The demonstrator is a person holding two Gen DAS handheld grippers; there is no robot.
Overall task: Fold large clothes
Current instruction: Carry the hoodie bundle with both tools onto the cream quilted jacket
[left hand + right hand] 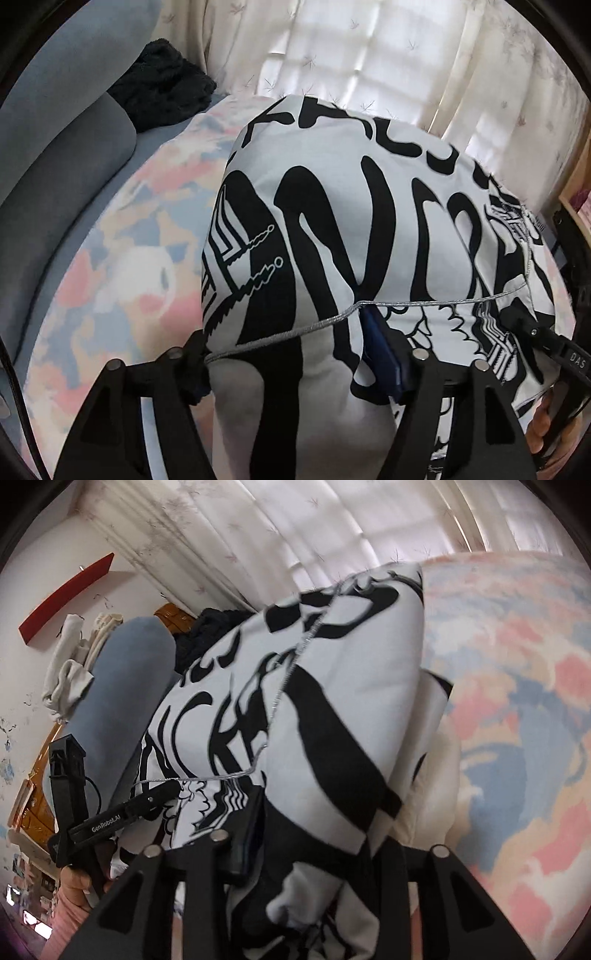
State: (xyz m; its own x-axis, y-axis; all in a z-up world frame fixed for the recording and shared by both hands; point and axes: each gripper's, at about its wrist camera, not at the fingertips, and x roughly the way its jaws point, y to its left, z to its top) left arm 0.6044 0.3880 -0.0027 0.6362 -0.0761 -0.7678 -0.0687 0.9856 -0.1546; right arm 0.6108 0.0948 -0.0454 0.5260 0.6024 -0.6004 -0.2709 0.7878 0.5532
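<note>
Laying the folded-over black-and-white garment (332, 206) on the bed (110, 258), left gripper (303, 354) and right gripper (317, 849) apart, cloth between; next, probably withdrawing and smoothing.

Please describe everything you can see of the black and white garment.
The garment is white soft cloth with big black letters and line patterns, with a silvery stitched hem. It lies folded over on the pastel bedcover. The left tool and right tool each have its near edge between open fingers.
</note>
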